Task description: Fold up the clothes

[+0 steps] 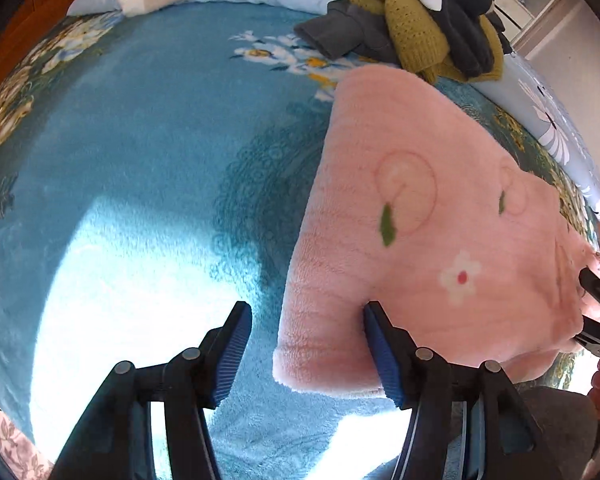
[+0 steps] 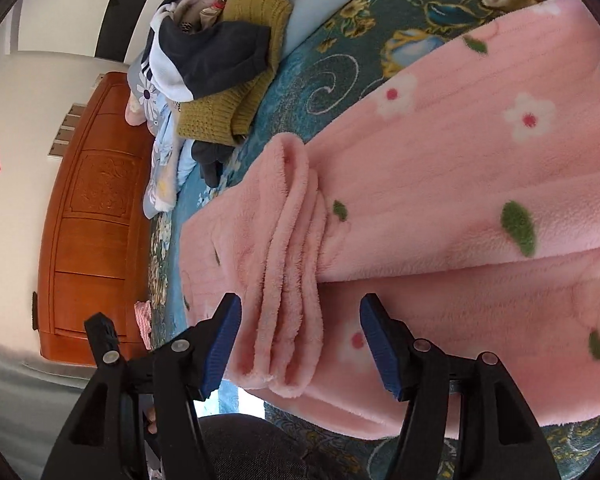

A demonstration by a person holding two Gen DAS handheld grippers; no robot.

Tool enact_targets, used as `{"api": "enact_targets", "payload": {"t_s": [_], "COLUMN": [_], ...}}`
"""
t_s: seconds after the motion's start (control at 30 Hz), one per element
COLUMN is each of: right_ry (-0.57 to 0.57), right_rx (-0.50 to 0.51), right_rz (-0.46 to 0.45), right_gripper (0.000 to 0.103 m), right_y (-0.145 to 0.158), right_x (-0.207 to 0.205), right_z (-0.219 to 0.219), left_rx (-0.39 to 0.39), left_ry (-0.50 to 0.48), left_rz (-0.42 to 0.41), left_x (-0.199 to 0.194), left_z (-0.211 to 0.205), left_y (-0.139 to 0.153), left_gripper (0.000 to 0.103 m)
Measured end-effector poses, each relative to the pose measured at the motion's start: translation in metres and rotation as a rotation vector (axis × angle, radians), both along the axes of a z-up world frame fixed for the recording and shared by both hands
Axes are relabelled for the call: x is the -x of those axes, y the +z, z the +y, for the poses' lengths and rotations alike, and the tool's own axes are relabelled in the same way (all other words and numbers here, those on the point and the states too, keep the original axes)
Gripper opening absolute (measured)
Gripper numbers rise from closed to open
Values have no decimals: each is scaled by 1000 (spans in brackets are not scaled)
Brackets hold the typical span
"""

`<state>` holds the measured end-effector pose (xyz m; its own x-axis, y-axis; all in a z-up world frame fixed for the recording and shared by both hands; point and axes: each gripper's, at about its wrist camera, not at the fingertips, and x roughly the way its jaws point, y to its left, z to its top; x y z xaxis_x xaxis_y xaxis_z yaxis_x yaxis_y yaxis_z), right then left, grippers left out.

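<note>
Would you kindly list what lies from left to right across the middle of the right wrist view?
White wall → wooden headboard → teal floral blanket → folded pink fleece cuff → pink fleece garment.

Clothes on the bed

The garment (image 1: 440,220) lies on the blanket (image 1: 148,152). The pile (image 1: 432,28) sits behind it, close by.

Both grippers: black plastic arms w/ round silver rivets; left gripper (image 1: 306,344) and right gripper (image 2: 300,338) carry ribbed blue pads. Person wears dark grey trousers (image 2: 252,448), seen just below right gripper.
</note>
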<state>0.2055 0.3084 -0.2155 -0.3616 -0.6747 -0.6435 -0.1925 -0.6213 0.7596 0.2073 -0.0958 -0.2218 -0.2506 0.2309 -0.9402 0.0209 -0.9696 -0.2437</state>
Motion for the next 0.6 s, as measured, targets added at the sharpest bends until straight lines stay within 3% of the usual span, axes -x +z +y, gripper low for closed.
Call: {"api": "enact_targets", "payload": {"t_s": [0.13,0.37,0.43,0.5,0.53,0.6], "right_ry": [32,34,41,80,97,121], "right_rx": [30,-102,-97,-136,-157,-182], "right_rz": [6,-67,-65,-28,6,163], "right_gripper": [63,63,52,20,15,13], "right_y": [2,4,8,22,32,64], "right_x": [13,37,42,48,49,42], "right_z": [-15,-31,-36,-46,-51,-55], "left_rx": [-101,-105,-105,-101,-98,-105], "left_ry": [106,133,142,134,126,113], "left_rz": [-1,1,-2,0,3,9], "left_x": [-9,-12,-11,-11,-10,-10], "left_z": [-15,-16,-17,-14,-12,-10], "left_y": [-10,-10,-10,-8,-6,-4], "left_gripper": [62,62,63,63,63,63]}}
